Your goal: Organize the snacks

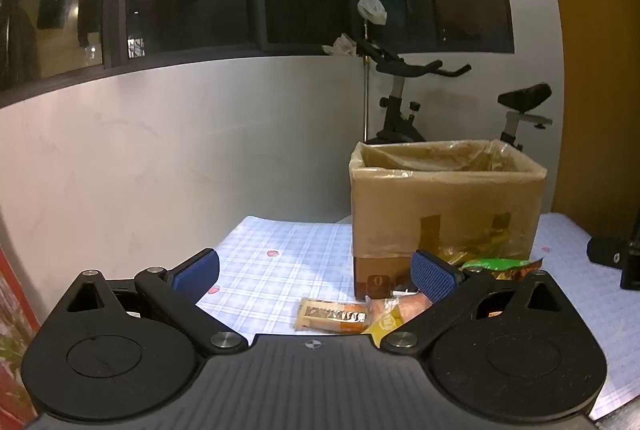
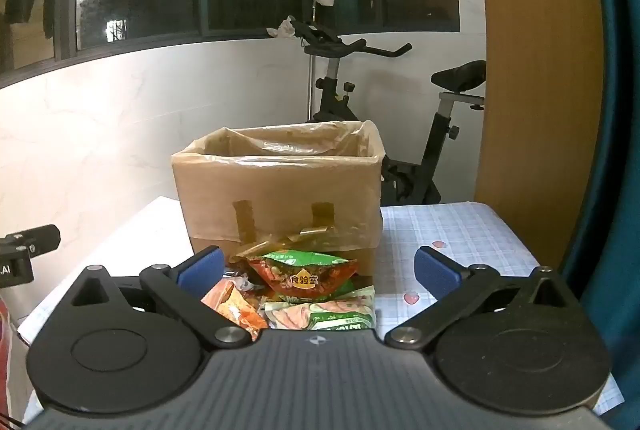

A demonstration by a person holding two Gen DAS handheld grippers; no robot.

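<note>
Left wrist view first: my left tool (image 1: 316, 272) hangs over the checked tabletop (image 1: 280, 250) with its blue pads wide apart, nothing between them. Just ahead and a touch right of centre lies the snack bar (image 1: 332, 315), flat, its long axis running left to right across my line of approach, one end pointing toward the orange packet (image 1: 404, 306) it touches. The cardboard box (image 1: 446, 206), lined with plastic and open at the top, stands behind them to the right.

Right wrist view now: my right tool (image 2: 318, 270) is spread open as well, holding nothing. The heap of snack packets (image 2: 304, 290) sits dead ahead, between the pads and pressed against the box's (image 2: 280, 190) front wall. The red-and-green pouch (image 2: 302, 272) lies on top, its long axis crosswise to me.

My call: the bar is the left tool's pick, and I'd need to turn the wrist to close across its narrow side.
</note>
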